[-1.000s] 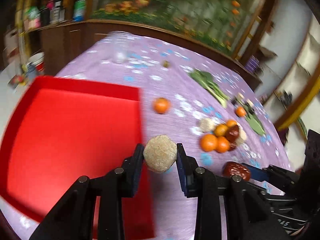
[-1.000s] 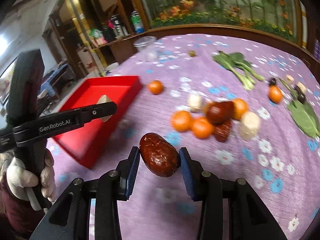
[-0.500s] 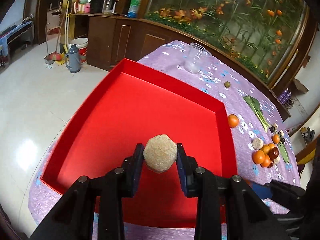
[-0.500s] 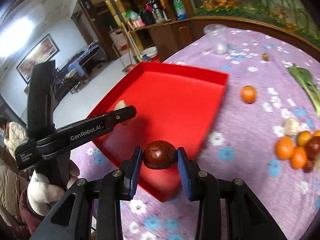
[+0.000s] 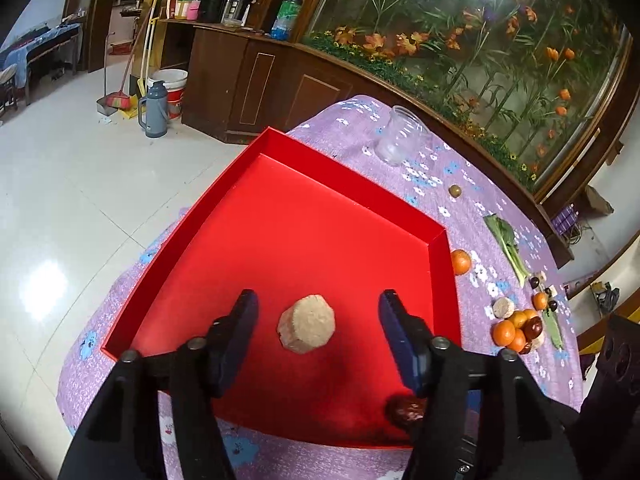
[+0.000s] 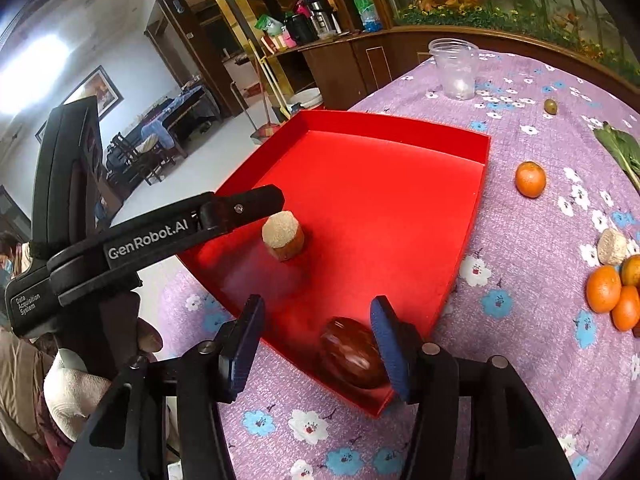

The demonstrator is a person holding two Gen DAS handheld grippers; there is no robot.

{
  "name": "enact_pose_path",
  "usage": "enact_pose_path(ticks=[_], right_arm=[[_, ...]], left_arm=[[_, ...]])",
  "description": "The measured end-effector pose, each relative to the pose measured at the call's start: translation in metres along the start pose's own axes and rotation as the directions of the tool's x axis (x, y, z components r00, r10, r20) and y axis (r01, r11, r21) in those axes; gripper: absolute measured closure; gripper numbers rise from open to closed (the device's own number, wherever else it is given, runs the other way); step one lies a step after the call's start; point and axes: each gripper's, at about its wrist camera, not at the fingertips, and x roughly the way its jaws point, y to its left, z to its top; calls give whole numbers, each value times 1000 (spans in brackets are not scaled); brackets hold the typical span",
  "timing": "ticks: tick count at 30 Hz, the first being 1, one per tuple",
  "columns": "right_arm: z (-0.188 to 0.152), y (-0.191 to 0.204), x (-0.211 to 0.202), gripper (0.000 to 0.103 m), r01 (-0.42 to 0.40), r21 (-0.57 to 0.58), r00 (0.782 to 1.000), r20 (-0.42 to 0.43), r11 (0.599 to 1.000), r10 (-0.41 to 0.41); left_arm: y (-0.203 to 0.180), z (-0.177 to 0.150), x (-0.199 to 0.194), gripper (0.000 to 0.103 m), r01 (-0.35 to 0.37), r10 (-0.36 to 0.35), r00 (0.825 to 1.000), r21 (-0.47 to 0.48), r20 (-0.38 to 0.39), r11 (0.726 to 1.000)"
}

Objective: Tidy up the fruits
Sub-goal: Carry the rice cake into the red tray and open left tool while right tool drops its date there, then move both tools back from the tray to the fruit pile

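Red tray [image 5: 438, 264]: one tan chunk [image 5: 306, 329]; one date [image 6: 352, 354] | both claws spread, just opened

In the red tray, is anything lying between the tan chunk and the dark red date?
Nothing: in the right wrist view only bare floor of the red tray separates the tan chunk from the dark red date.

Half-hidden date, cropped greens, blurred fruit pile

Brown date [image 5: 404, 410] partly covered by a black gripper finger; leafy greens [image 6: 622, 152] cut off at the right edge; far fruit pile [image 5: 518, 330] too small to sort.
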Motion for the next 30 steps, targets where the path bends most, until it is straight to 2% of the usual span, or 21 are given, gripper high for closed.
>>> enact_pose_path(ticks=[10,16,22,30], right_arm=[[-23,-19,-30,43,4,75,999,34,997,-7],[-50,-48,-61,42,37,141,996,71,989,-47],[-84,-99,-103,40,74,282,987,114,957,-110],[-106,-152,-141,40,121,396,969,154,910,-196]], left_arm=[[-33,-7,-17,31,29,-29,1000,40,2,999],[-61,-14,-31,28,48,-49,999,101,5,994],[-94,-26,-30,25,82,-79,997,162,-26,983],[-139,-49,-14,25,122,-99,990,276,-97,953]])
